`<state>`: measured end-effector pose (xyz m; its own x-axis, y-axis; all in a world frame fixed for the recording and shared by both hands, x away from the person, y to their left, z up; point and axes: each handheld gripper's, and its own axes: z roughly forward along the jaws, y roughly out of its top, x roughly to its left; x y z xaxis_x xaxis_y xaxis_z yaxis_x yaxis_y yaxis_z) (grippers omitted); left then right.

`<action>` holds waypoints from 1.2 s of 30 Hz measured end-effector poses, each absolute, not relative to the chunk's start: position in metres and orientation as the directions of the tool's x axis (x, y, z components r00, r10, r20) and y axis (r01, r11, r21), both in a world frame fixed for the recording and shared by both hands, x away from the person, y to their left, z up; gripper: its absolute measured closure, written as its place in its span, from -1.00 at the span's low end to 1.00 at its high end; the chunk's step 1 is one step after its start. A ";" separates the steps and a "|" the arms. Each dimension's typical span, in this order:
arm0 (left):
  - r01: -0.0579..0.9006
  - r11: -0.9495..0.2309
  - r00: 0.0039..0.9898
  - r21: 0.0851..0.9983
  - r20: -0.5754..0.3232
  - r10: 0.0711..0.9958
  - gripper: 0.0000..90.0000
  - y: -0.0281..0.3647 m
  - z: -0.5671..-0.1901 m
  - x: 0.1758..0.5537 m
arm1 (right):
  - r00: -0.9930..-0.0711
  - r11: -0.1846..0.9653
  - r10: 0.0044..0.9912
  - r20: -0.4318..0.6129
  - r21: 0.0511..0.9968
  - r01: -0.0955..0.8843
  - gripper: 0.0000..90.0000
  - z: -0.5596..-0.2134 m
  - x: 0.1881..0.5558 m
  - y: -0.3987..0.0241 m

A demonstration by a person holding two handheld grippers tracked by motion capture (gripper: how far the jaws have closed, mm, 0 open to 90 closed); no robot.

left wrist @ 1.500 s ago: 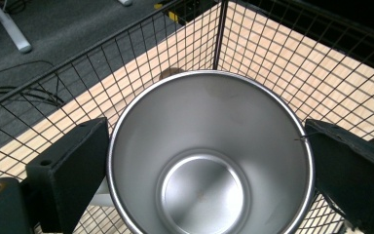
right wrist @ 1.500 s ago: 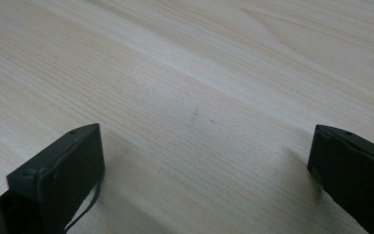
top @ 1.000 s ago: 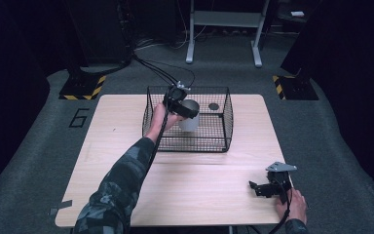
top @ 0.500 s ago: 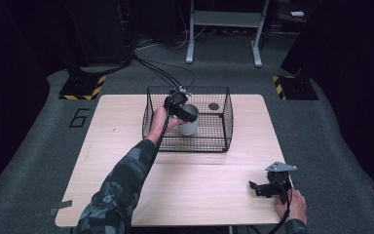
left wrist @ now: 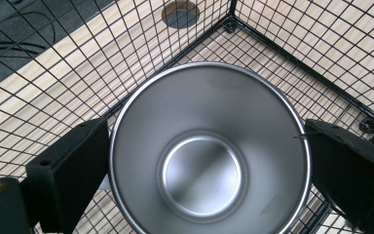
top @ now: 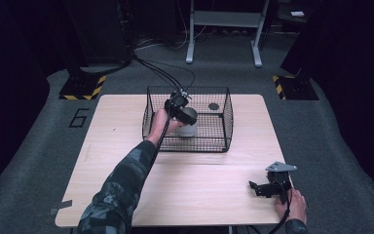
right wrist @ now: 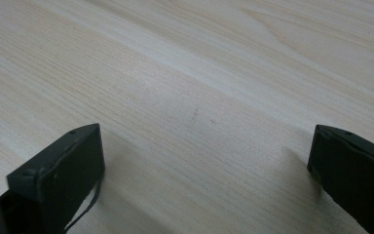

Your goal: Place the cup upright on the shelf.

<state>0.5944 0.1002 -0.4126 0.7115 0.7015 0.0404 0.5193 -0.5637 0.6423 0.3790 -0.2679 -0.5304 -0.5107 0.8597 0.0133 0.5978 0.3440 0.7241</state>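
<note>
Straddling a steel cup (left wrist: 209,156), the left gripper (left wrist: 204,170) has one jaw against each outer side of the rim; firm clamping cannot be confirmed. Cup: upright, empty, inside the wire basket (top: 224,124) at the table's (top: 126,195) twelve o'clock. Judged light, rigid, slick-walled; best taken across the rim. Cup base and outer wall hidden. Dark disc (left wrist: 181,13) beyond, nature unclear. Right gripper (top: 265,187): five o'clock, jaws wide apart, empty, over bare wood.
</note>
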 end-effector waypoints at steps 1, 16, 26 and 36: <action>0.524 -0.550 0.703 0.650 0.033 0.710 -0.87 0.099 -0.415 0.594 | -0.511 0.344 0.860 0.014 0.724 0.598 -1.00 -0.530 0.379 -0.268; 0.507 -0.561 0.707 0.655 0.057 0.705 -0.87 0.098 -0.417 0.591 | -0.516 0.349 0.856 0.014 0.721 0.599 -1.00 -0.530 0.379 -0.268; 0.507 -0.542 0.702 0.670 0.043 0.711 -0.87 0.101 -0.419 0.591 | -0.516 0.349 0.857 0.015 0.720 0.600 -1.00 -0.530 0.379 -0.268; 0.509 -0.522 0.701 0.684 0.022 0.713 -0.89 0.105 -0.418 0.591 | -0.515 0.350 0.857 0.015 0.717 0.603 -1.00 -0.530 0.379 -0.268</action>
<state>0.5912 0.1047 -0.4183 0.7012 0.7127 0.0222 0.5093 -0.5223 0.6840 0.3790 -0.2684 -0.5297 -0.5150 0.8571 0.0146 0.6031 0.3501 0.7167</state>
